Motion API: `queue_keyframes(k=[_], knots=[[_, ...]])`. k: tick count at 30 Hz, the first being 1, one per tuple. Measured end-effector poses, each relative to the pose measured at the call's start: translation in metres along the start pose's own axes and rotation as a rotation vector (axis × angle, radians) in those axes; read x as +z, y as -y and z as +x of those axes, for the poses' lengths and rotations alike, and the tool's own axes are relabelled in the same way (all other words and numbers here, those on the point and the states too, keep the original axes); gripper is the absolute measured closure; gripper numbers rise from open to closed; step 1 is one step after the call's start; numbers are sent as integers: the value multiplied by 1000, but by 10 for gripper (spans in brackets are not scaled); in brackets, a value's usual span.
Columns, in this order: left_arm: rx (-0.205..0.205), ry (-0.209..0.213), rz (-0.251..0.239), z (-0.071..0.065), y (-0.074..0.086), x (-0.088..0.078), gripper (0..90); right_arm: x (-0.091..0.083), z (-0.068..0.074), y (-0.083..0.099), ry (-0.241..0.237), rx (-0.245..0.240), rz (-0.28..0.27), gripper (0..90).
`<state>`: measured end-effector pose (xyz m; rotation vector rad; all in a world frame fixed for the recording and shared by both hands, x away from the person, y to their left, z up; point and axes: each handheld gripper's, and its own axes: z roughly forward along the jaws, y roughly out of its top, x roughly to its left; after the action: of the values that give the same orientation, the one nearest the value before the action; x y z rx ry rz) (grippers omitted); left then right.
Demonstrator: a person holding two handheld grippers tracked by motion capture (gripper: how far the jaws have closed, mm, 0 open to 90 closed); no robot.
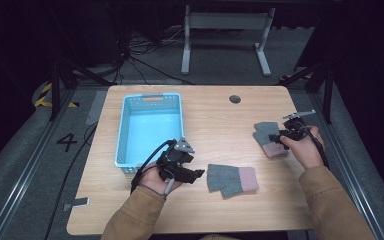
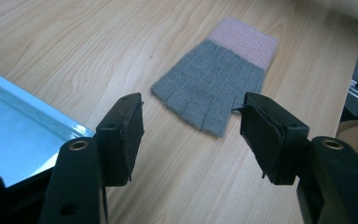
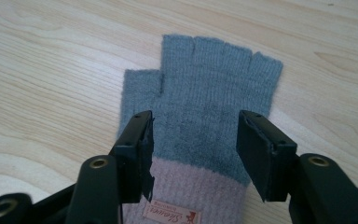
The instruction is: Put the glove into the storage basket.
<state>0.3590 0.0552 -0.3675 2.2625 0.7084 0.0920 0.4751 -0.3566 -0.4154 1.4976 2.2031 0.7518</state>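
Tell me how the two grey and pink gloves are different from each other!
The grey knitted fingerless glove with a pink cuff near the table's middle lies apart from the open left hand-held gripper, untouched. The matching glove at the right sits under the open right hand-held gripper, whose jaws straddle it. The right glove shows a small label on its cuff; the middle one shows none. Both lie flat on the wooden table.

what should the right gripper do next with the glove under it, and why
Probably lower and close. The right gripper is open, its jaws straddling the right glove near the pink cuff, and the glove lies flat on the table, not yet held. The left gripper is also open, short of the other glove; the blue basket looks like the likely destination.
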Motion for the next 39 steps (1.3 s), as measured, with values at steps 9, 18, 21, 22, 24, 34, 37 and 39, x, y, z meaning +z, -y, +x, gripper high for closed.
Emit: queue_keyframes(k=[9, 18, 21, 22, 24, 34, 37, 39], knots=[[1, 0, 2, 0, 0, 0, 399, 15, 0, 1, 29, 49, 27, 476], [4, 0, 3, 0, 0, 0, 398, 24, 1, 4, 50, 58, 40, 610], [3, 1, 1, -1, 0, 1, 398, 23, 1, 3, 47, 61, 40, 775], [4, 0, 0, -1, 0, 1, 398, 22, 1, 3, 37, 54, 42, 812], [4, 1, 1, 0, 0, 0, 398, 22, 1, 2, 40, 52, 47, 834], [1, 2, 2, 0, 0, 0, 398, 12, 2, -1, 29, 55, 32, 863], [3, 2, 0, -1, 0, 0, 397, 2, 3, -3, 17, 47, 14, 864], [4, 1, 0, -1, 0, 0, 398, 0, 4, -4, 16, 44, 10, 864]])
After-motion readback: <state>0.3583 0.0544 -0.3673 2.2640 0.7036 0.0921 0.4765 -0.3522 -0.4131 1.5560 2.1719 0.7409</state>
